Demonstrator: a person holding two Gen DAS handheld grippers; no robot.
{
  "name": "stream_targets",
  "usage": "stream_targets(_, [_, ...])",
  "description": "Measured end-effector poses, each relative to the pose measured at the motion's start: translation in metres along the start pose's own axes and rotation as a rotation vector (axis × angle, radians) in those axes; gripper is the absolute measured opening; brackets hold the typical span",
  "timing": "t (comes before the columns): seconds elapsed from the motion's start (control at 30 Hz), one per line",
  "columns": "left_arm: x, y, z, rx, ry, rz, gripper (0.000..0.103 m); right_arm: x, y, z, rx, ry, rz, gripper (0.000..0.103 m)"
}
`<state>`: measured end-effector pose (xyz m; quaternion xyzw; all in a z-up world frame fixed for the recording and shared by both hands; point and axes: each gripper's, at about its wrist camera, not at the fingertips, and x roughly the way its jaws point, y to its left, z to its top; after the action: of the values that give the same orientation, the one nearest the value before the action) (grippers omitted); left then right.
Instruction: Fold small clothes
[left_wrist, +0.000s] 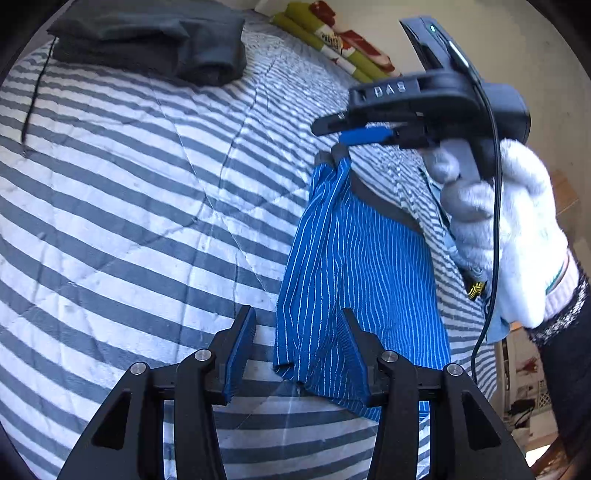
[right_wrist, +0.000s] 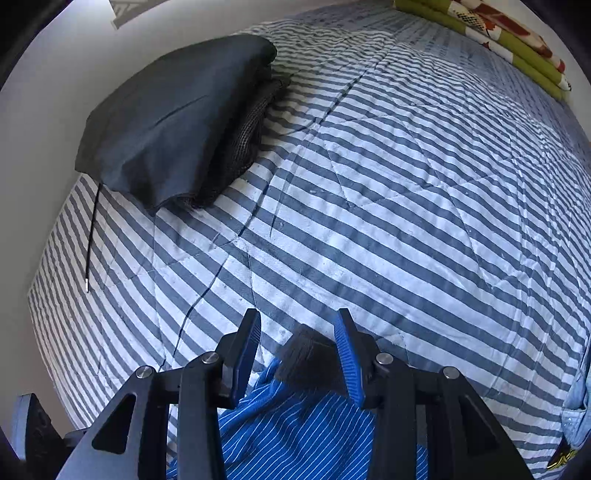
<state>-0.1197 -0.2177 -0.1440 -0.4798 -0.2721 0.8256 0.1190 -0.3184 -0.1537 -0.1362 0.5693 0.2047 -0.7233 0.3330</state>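
Blue striped shorts hang above the striped quilt, right gripper released around their waistband, left gripper released.

Blue white-pinstriped shorts with a dark waistband hang lengthwise at the right; lower hem crumpled near the striped bedspread.
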Motion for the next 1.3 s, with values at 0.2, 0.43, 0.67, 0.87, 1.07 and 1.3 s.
stream_targets(0.2, [0.013,-0.004,0.003,0.023,0.004,-0.004,0.048,0.016,0.005,-0.001,-0.059,0.098,-0.032,0.036])
stream_targets(0.43, [0.031,-0.010,0.007,0.049,0.020,0.016,0.016,0.007,0.010,-0.014,-0.131,0.106,-0.014,0.011])
stream_targets(0.67, [0.043,-0.031,-0.002,0.124,0.013,0.052,0.006,-0.006,-0.002,-0.016,-0.059,0.004,-0.084,0.004])
stream_targets(0.87, [0.047,-0.029,-0.003,0.084,0.036,0.056,0.011,0.015,-0.013,-0.005,0.052,0.030,0.059,0.006])
stream_targets(1.07, [0.022,-0.022,-0.002,0.060,-0.020,0.079,0.031,-0.036,-0.045,-0.026,0.154,-0.109,0.149,0.014])
stream_targets(1.3, [0.027,-0.047,0.023,0.102,-0.028,0.066,0.052,-0.098,-0.096,-0.116,0.210,-0.253,0.067,0.025])
